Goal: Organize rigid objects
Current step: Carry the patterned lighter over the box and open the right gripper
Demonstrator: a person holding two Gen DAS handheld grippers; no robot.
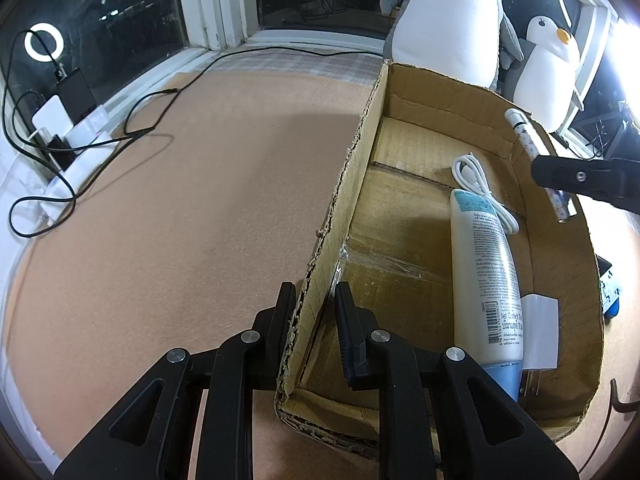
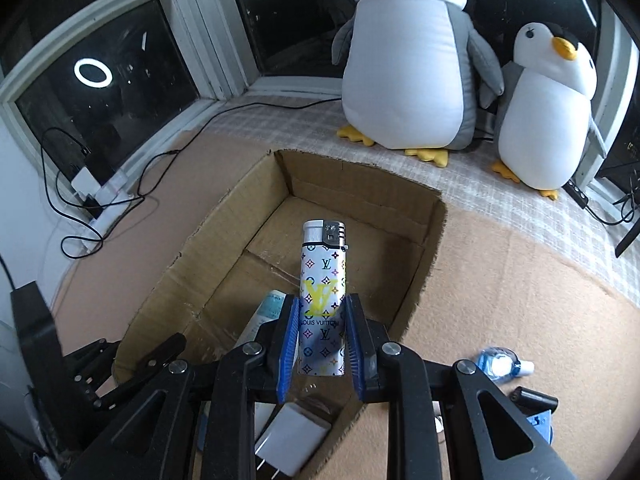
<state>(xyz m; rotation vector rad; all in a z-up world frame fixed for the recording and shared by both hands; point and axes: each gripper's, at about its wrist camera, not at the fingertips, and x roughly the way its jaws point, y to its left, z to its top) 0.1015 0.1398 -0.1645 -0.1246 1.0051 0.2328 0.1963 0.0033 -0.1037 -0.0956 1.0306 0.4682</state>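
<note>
Two grippers busy: lighter point(image 2: 322, 280) heading into the cardboard box point(image 1: 400, 128).
My right gripper point(image 2: 322, 334) clenches it; my left gripper point(image 1: 312, 312) pinches the box wall; next, lower and release.

The cardboard box point(image 2: 224, 240) is plain brown, with clear shiny tape on its floor. The lighter point(image 2: 323, 300) is white with small many-coloured monogram signs and one big yellow logo; its top is silver. The lotion tube point(image 1: 486, 280) is white with a blue cap and black print. The cable point(image 1: 476, 184) and the charger plug point(image 2: 290, 440) are white. The right gripper point(image 2: 322, 344) is black with blue pads. The mat point(image 1: 180, 200) is pinkish brown.
</note>
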